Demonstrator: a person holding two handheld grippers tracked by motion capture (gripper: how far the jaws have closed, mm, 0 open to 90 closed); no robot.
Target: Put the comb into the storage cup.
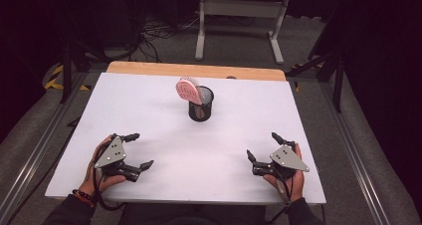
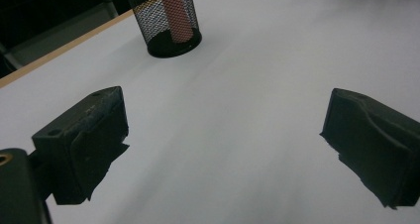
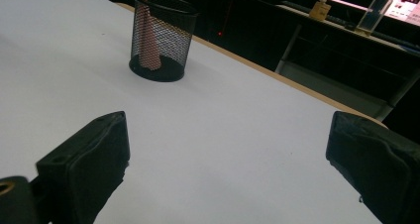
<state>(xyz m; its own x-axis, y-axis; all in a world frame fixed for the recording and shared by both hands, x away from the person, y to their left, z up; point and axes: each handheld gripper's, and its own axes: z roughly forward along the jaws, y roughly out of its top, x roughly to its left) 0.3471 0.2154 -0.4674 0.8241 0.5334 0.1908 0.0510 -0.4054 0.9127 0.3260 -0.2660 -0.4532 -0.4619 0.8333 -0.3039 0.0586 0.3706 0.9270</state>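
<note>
Here both grippers are resting near the table's (image 1: 164, 93) front edge, left gripper (image 1: 138, 150) and right gripper (image 1: 262, 146) each spread, holding nothing. The brush (image 1: 189, 90) is standing handle-down in the cup (image 1: 200, 107) toward the back edge, leaning left, roughly equally far from both.

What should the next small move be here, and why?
Probably ease the left gripper forward toward the pink brush standing in the black mesh cup: both grippers sit open near the table's front edge, holding nothing.
</note>
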